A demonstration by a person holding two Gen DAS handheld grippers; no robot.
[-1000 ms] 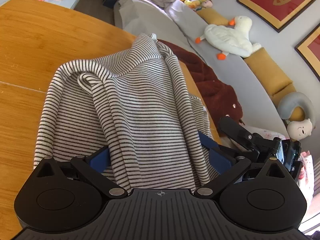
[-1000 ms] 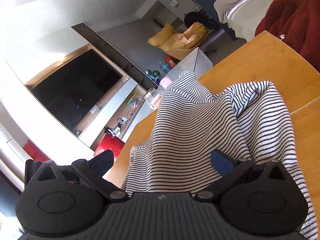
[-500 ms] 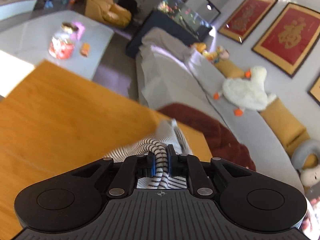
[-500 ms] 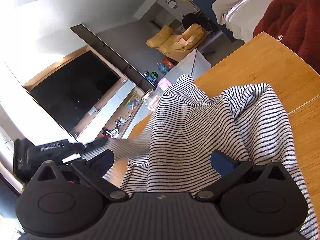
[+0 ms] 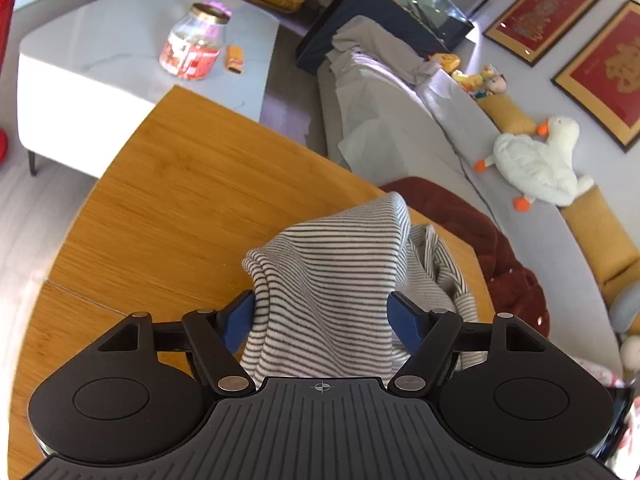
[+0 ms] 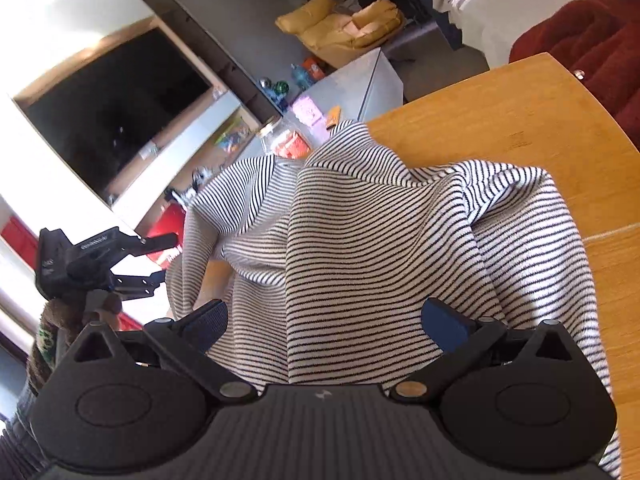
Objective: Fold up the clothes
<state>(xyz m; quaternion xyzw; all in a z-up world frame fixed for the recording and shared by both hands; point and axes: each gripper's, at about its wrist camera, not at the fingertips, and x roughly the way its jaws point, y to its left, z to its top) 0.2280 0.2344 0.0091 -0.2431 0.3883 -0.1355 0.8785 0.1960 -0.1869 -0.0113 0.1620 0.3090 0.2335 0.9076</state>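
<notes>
A black-and-white striped garment [image 5: 332, 280] lies bunched on the wooden table [image 5: 180, 208]. My left gripper [image 5: 326, 316] is open, its blue pads on either side of a raised fold of the garment without pinching it. In the right wrist view the same garment [image 6: 380, 248] is heaped in front of my right gripper [image 6: 328, 320], which is open with cloth lying between the wide-apart pads. The left gripper also shows in the right wrist view [image 6: 156, 260], at the garment's left edge, beyond the table.
A dark red blanket [image 5: 492, 240] lies off the table's far right edge on a grey sofa [image 5: 400, 120] with a plush goose [image 5: 536, 160]. A white coffee table [image 5: 120, 60] holds a glass jar [image 5: 194, 42]. A TV [image 6: 108, 108] hangs at left.
My left gripper was shut on a fold of the striped garment half a second ago and has opened. The garment has shifted and bunched differently. The right gripper stayed open.
</notes>
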